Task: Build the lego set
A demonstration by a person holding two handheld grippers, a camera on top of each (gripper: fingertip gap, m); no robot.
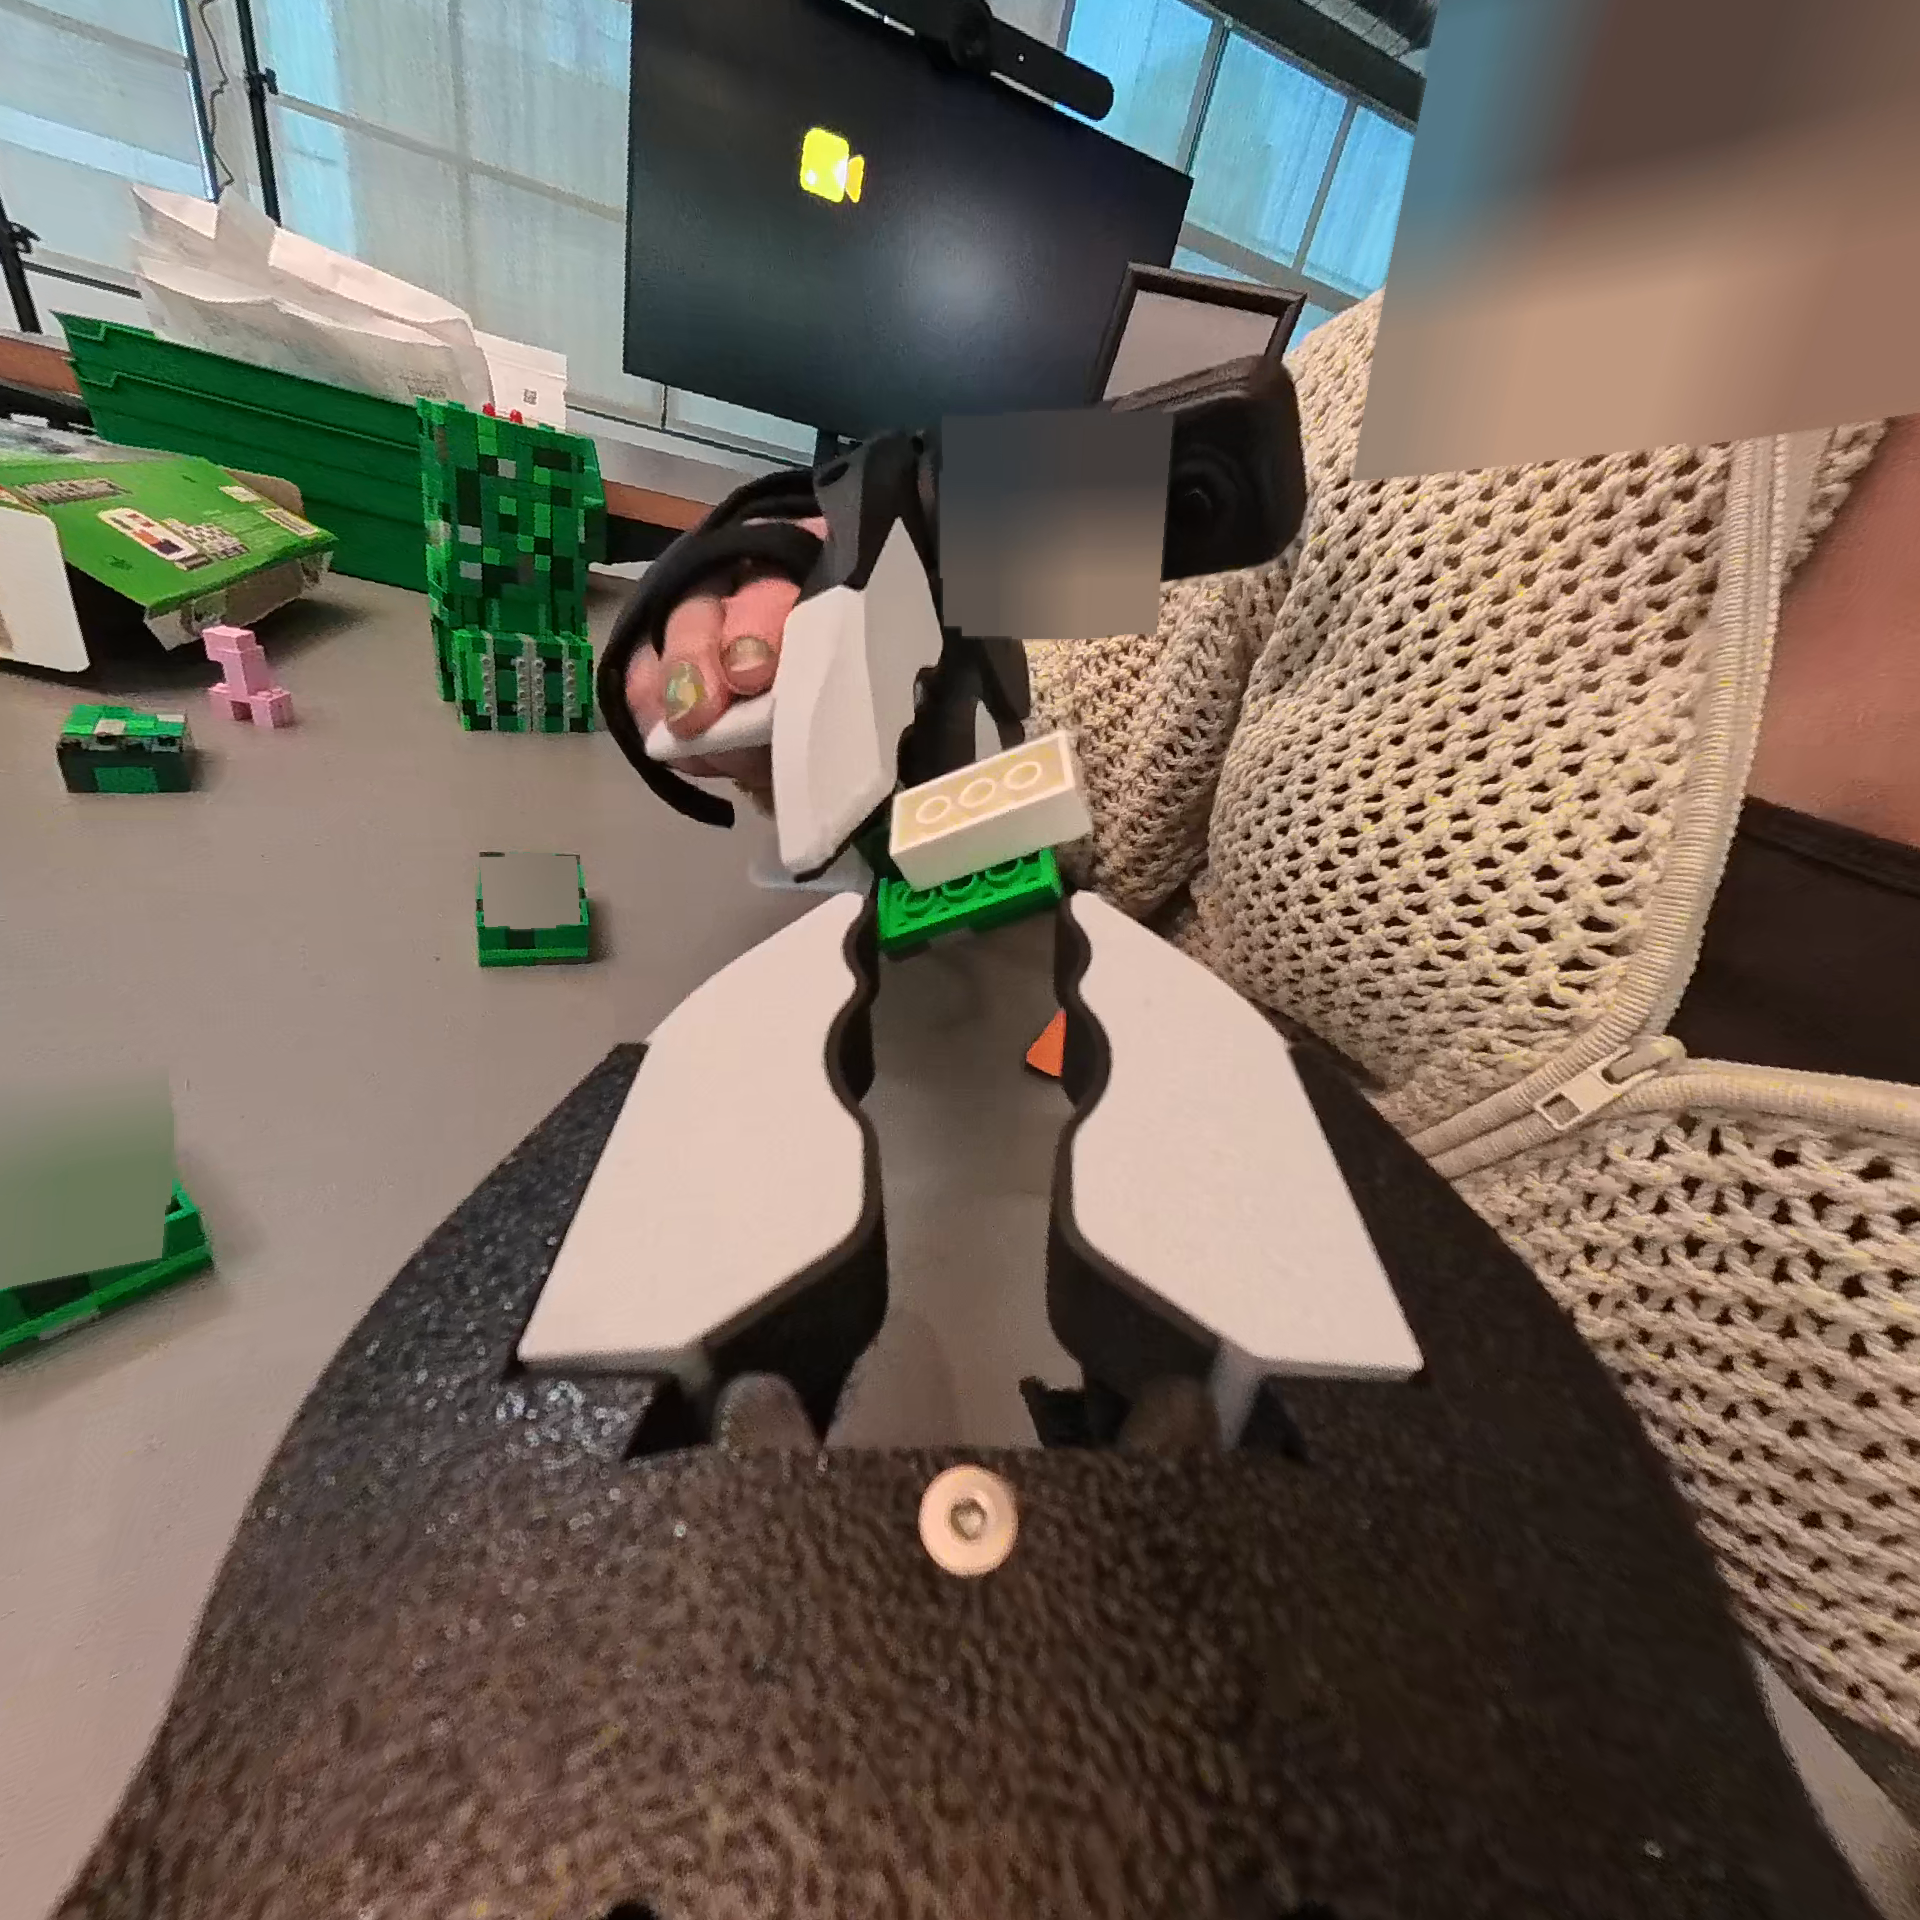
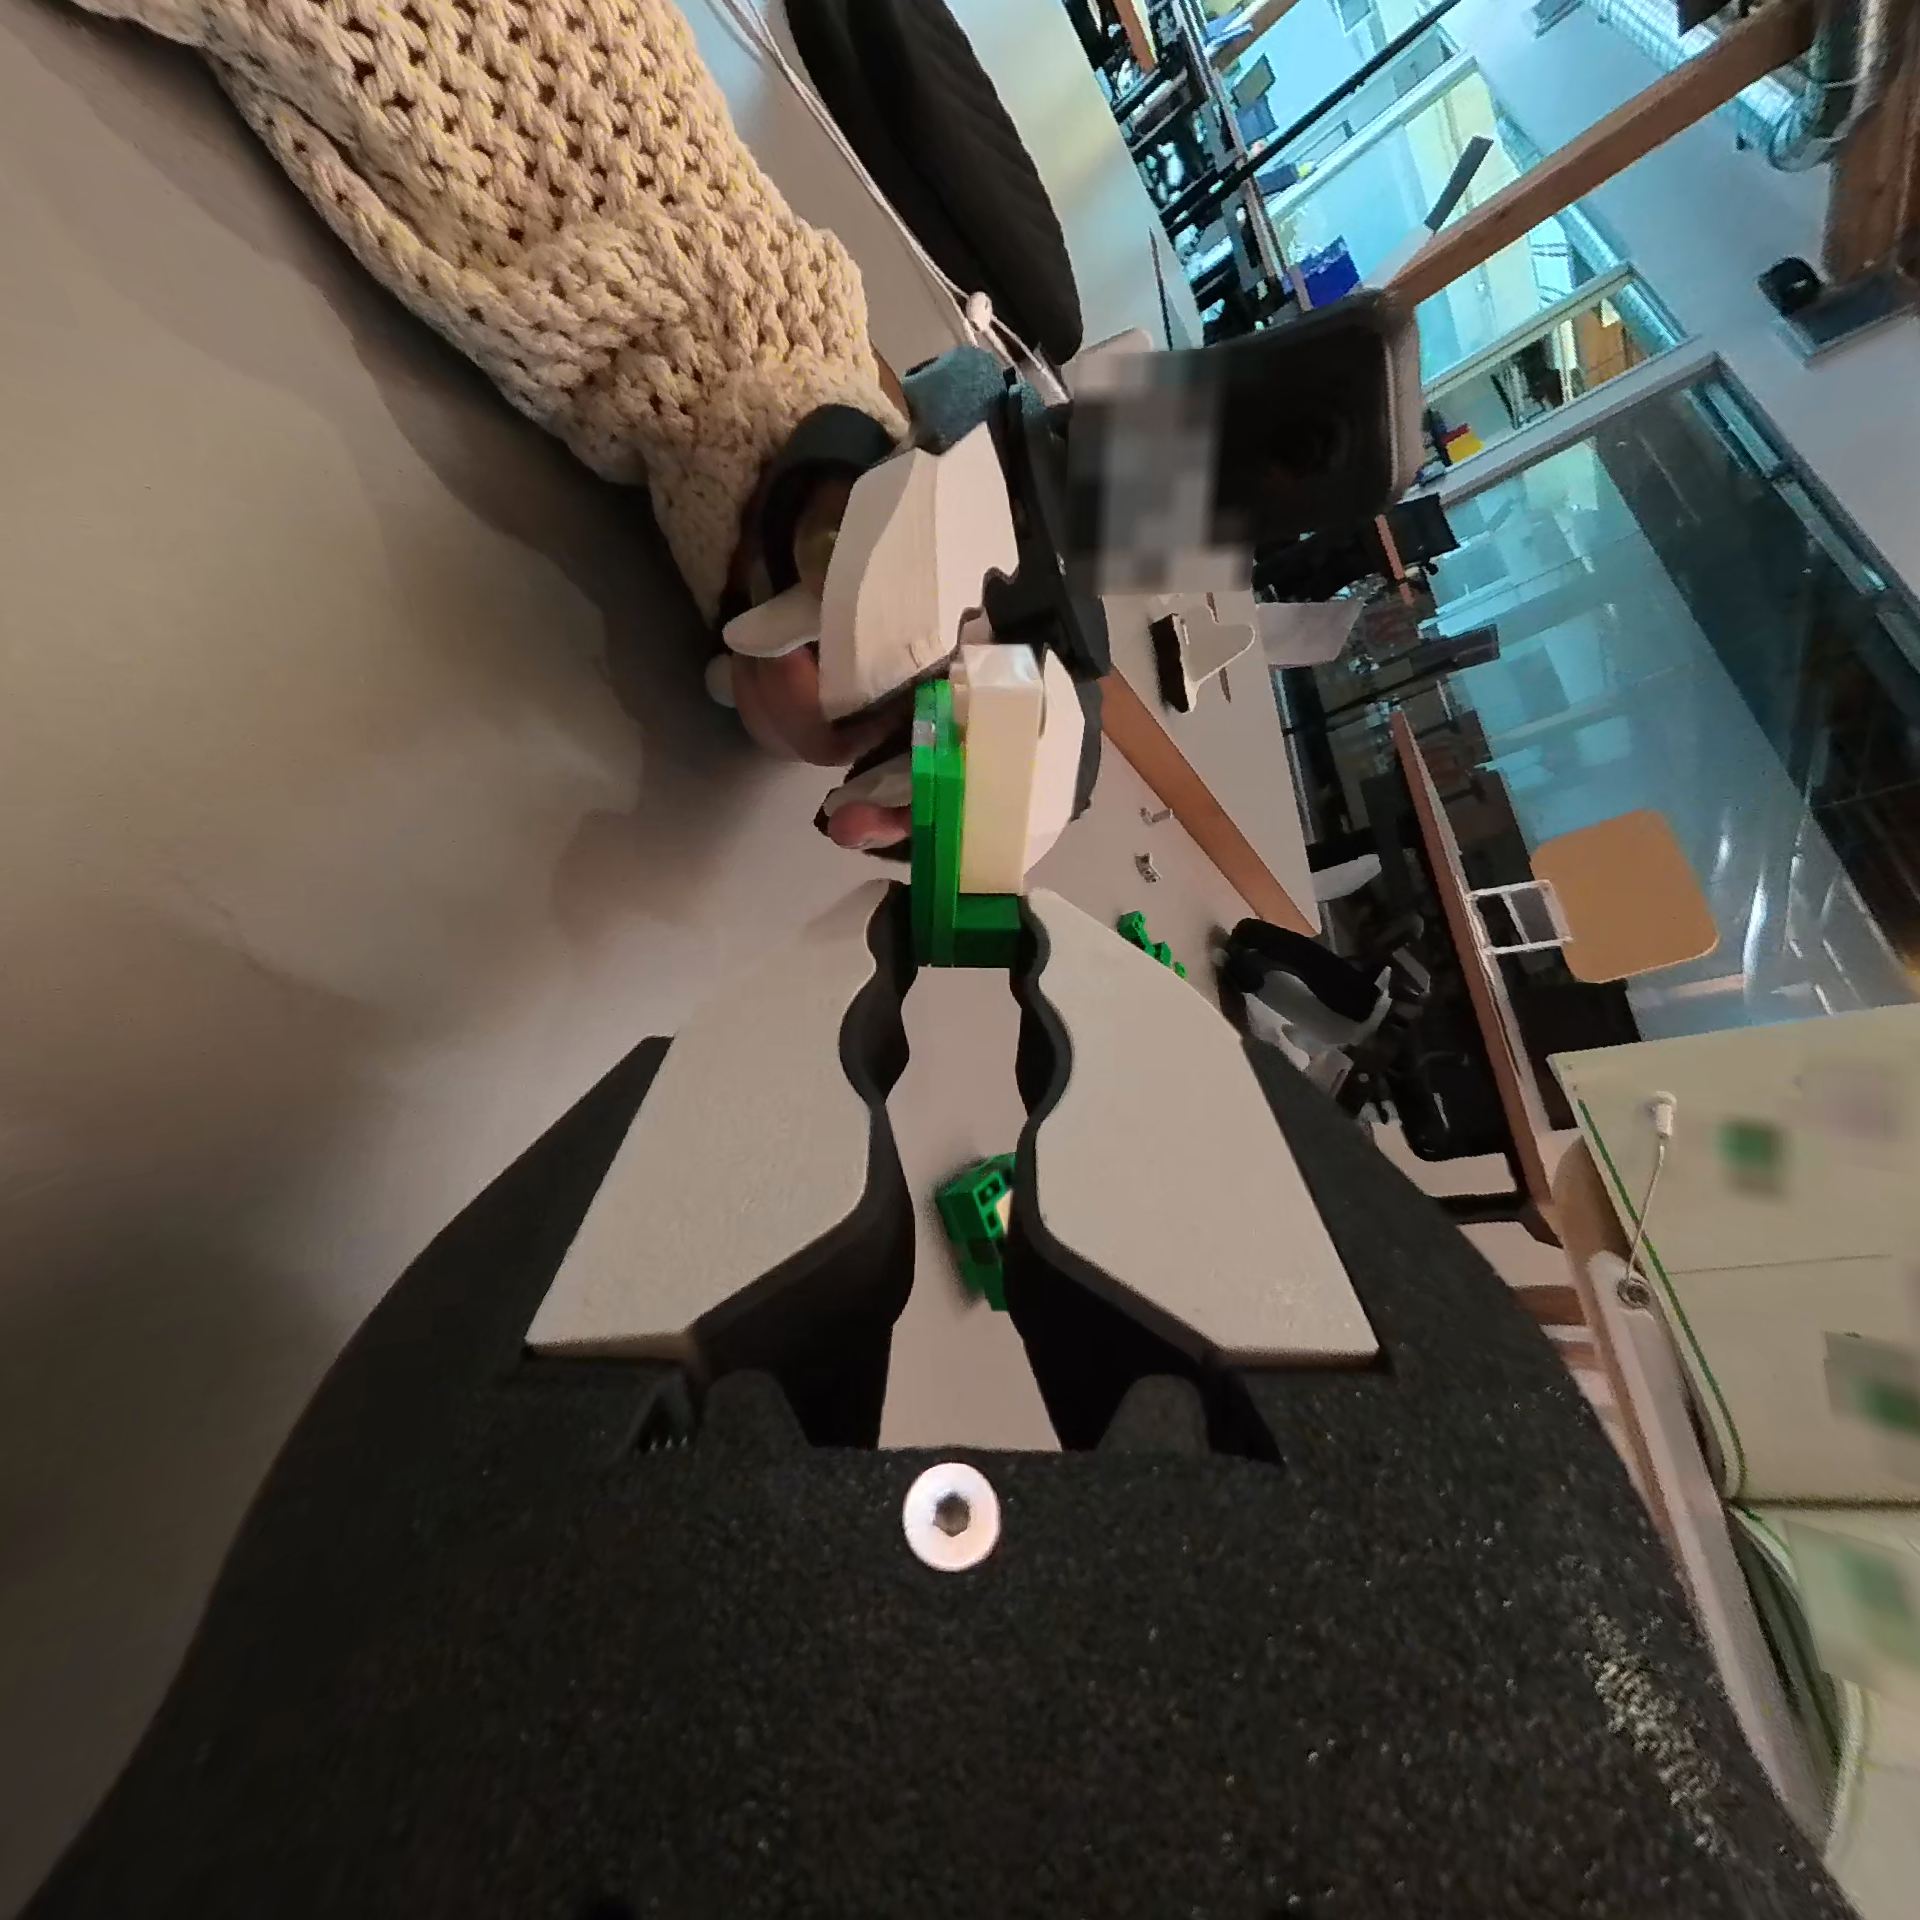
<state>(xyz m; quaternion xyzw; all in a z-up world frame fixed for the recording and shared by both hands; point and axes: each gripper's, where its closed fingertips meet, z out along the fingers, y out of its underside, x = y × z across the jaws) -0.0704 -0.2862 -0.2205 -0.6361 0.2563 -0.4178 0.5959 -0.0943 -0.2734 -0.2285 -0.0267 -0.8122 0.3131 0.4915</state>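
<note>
A small assembly, a white brick (image 1: 987,810) pressed onto green pieces (image 1: 966,904), hangs in the air between both grippers. My left gripper (image 1: 966,920) is shut on the green part, with the white brick just beyond its tips. My right gripper comes in from the upper left there, and only one of its white fingers (image 1: 831,748) shows. In the right wrist view my right gripper (image 2: 966,935) is shut on the green end (image 2: 982,935). The white brick (image 2: 1003,769) sits against the upright green plate (image 2: 935,810). The left gripper's fingers (image 2: 914,582) close around it from beyond.
On the grey table (image 1: 343,987) stand a tall green blocky figure (image 1: 509,551), a pink figure (image 1: 244,675), small green builds (image 1: 125,748) (image 1: 532,909), an open box (image 1: 156,520) and green trays (image 1: 239,405). An orange piece (image 1: 1047,1044) and loose green bricks (image 2: 977,1216) lie below. The person's torso (image 1: 1455,831) is close on the right. Only a small space, under 4 cm, lies between the two pairs of fingers.
</note>
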